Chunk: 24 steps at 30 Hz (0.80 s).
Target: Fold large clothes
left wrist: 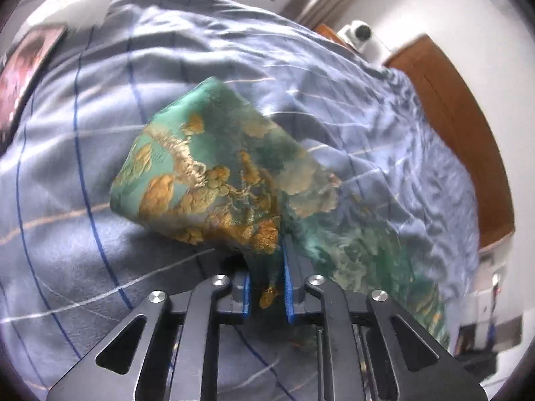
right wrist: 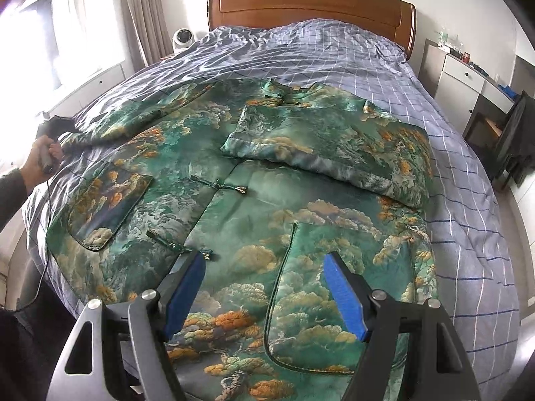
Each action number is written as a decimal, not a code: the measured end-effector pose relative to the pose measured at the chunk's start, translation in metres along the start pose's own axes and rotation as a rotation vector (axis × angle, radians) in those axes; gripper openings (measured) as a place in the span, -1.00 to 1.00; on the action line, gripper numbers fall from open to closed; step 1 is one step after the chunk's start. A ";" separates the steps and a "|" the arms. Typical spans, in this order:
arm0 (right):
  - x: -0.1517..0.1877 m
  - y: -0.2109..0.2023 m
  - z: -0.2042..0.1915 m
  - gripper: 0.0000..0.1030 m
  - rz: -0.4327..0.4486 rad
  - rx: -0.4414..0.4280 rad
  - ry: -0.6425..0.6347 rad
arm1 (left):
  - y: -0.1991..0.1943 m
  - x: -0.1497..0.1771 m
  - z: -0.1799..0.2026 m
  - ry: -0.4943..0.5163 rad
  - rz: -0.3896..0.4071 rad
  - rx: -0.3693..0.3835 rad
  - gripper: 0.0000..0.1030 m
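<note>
A large green jacket (right wrist: 254, 207) with gold cloud print lies flat, front up, on the bed. One sleeve (right wrist: 334, 147) is folded across its chest. The other sleeve (right wrist: 127, 117) stretches out to the left edge, where a hand holds my left gripper (right wrist: 55, 125) at its end. In the left wrist view that sleeve's cuff (left wrist: 207, 167) is lifted off the sheet, and my left gripper (left wrist: 267, 267) is shut on its fabric between the blue pads. My right gripper (right wrist: 264, 260) hovers open over the jacket's lower front, nothing between its fingers.
The bed has a blue-grey checked sheet (right wrist: 468, 200) and a wooden headboard (right wrist: 311, 3). A small white device (right wrist: 183, 38) stands at the bed's far left corner. White cabinets (right wrist: 464, 77) and a chair with dark clothing (right wrist: 515, 127) line the right side. A curtained window is on the left.
</note>
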State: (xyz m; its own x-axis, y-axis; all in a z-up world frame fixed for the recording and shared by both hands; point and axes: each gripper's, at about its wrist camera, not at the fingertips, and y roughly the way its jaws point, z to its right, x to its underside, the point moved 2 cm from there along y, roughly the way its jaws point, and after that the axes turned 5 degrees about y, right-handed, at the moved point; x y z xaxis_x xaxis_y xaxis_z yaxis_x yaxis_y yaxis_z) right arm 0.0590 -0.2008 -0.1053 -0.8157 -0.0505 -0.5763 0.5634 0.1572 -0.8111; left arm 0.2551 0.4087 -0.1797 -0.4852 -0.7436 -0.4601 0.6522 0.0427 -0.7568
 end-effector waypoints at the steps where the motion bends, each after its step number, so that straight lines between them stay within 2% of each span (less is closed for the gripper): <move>1: 0.000 0.000 -0.001 0.46 0.000 -0.003 0.001 | -0.011 0.001 0.011 0.049 0.032 -0.002 -0.83; 4: 0.002 0.001 -0.002 0.46 0.003 -0.017 0.008 | -0.052 0.006 0.047 0.244 0.138 -0.012 -0.84; 8: 0.002 -0.002 -0.004 0.46 0.021 -0.040 0.019 | -0.122 0.035 0.133 0.573 0.318 0.033 -0.84; 11: 0.002 -0.006 -0.002 0.46 0.046 -0.047 0.028 | -0.159 0.074 0.195 0.794 0.415 0.099 -0.83; 13: 0.003 -0.008 0.001 0.46 0.056 -0.051 0.047 | -0.177 0.120 0.238 0.969 0.473 0.145 -0.83; 15: 0.004 -0.011 0.004 0.46 0.062 -0.049 0.064 | -0.181 0.156 0.263 1.084 0.494 0.178 -0.83; 17: 0.006 -0.016 0.009 0.46 0.073 -0.043 0.076 | -0.178 0.197 0.282 1.191 0.496 0.204 -0.83; 19: 0.009 -0.020 0.014 0.46 0.080 -0.038 0.085 | -0.164 0.237 0.297 1.269 0.456 0.223 -0.82; 21: 0.013 -0.023 0.021 0.46 0.089 -0.028 0.101 | -0.145 0.272 0.306 1.321 0.380 0.227 -0.79; 24: 0.019 -0.023 0.035 0.46 0.082 -0.016 0.139 | -0.099 0.324 0.310 1.395 0.184 0.224 -0.52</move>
State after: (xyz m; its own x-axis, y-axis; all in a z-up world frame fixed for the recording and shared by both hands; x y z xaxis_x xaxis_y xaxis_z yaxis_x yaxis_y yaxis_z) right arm 0.0353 -0.2394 -0.1015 -0.7777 0.0997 -0.6207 0.6279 0.1708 -0.7593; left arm 0.2134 -0.0432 -0.1101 -0.4655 0.5221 -0.7147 0.7810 -0.1376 -0.6092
